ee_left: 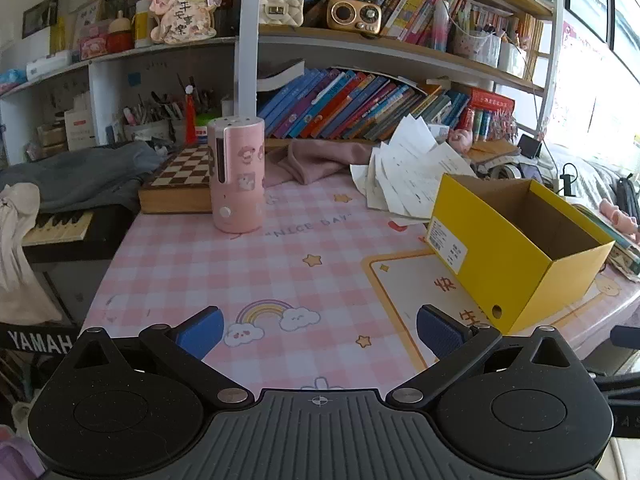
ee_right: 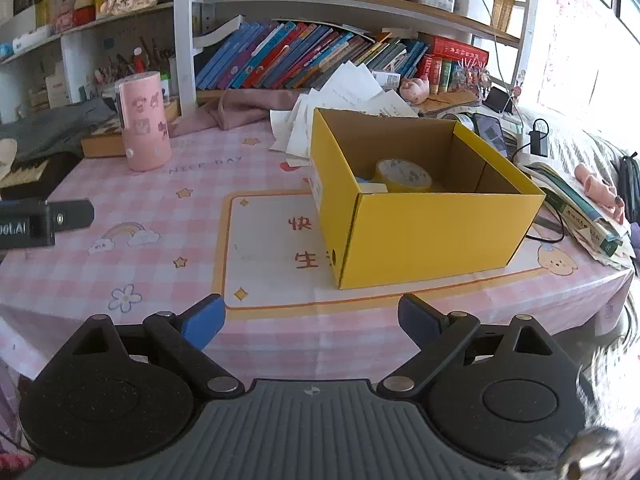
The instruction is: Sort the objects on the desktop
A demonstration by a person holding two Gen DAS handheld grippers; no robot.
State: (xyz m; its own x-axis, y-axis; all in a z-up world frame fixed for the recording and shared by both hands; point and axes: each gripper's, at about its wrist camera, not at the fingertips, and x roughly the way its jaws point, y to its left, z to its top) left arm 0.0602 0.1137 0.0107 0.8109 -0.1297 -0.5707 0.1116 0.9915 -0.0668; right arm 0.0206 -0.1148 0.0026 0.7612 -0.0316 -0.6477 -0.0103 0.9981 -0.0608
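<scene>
Tape roll (ee_right: 403, 176) already lies inside the yellow box (ee_right: 432, 240) at centre frame, the likely collecting bin; pink cylindrical dispenser (ee_left: 239, 174) stands upright at upper left, apparently unsorted; left gripper (ee_left: 318, 330) and right gripper (ee_right: 310, 320) hover wide apart, empty, probably ready for it.

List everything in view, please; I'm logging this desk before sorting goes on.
yellow box: 1, yellow, open, on the desk's right side
tape roll: 1, yellowish, inside the box
pink canister: 1, pink, upright at the desk's back left
chessboard: 1, brown and cream, behind the canister
loose papers: a pile, white, behind the box
pink cloth: 1, dusty pink, under the bookshelf
tablecloth: 1, pink check, covering the desk
left gripper: 1, black, blue fingers, open, empty
right gripper: 1, black, blue fingers, open, empty
</scene>
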